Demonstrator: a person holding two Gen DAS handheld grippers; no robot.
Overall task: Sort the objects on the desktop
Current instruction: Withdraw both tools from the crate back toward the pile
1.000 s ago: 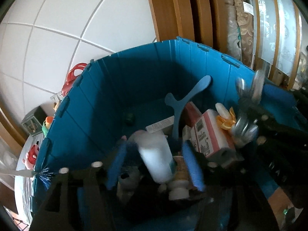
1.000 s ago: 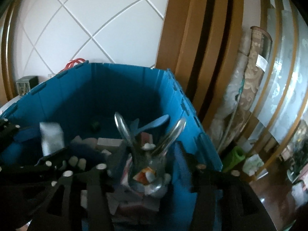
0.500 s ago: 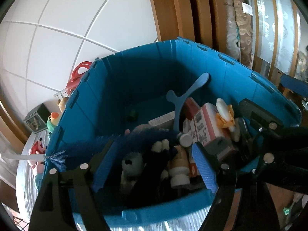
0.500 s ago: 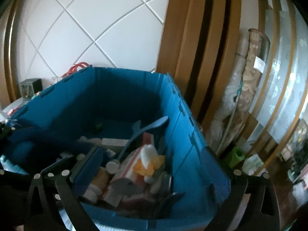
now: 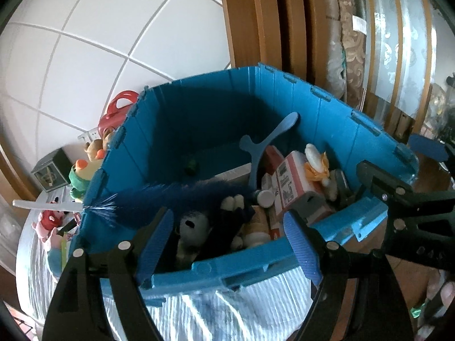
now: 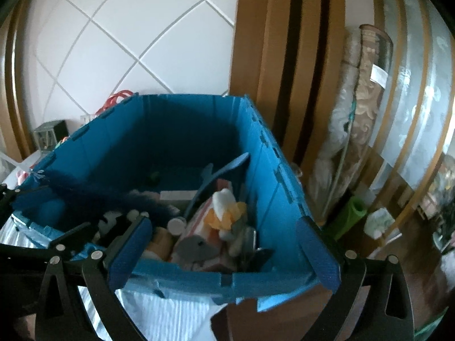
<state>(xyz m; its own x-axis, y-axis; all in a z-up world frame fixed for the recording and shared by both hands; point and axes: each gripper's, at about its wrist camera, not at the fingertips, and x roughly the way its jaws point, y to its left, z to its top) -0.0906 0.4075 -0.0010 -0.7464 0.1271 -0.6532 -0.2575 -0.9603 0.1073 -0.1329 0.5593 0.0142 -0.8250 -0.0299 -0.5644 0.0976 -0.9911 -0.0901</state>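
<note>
In the blue crate [image 5: 284,264] lies a jumble of sorted things: a dark blue fluffy duster [image 5: 182,196] slants across it with its pale handle [image 5: 45,205] poking over the left rim, a black-and-white plush toy [image 5: 190,227] sits near the front wall, a red-and-white carton [image 5: 293,182] lies to the right, and a blue Y-shaped plastic piece [image 5: 267,147] stands up against the back. A small white and orange toy [image 6: 227,210] rests on top of the carton. Both pairs of tongs hover just short of the near rim, the left tongs [image 5: 227,244] spread wide and empty, the right tongs [image 6: 224,253] likewise wide apart with nothing between them. The crate stands on a tabletop [image 5: 227,312] under a pale striped cloth. More soft toys [image 5: 85,167] crowd beside the crate's left wall, in front of a white tiled wall [image 5: 99,42]; wooden door framing [image 6: 284,42] rises to the right.
</note>
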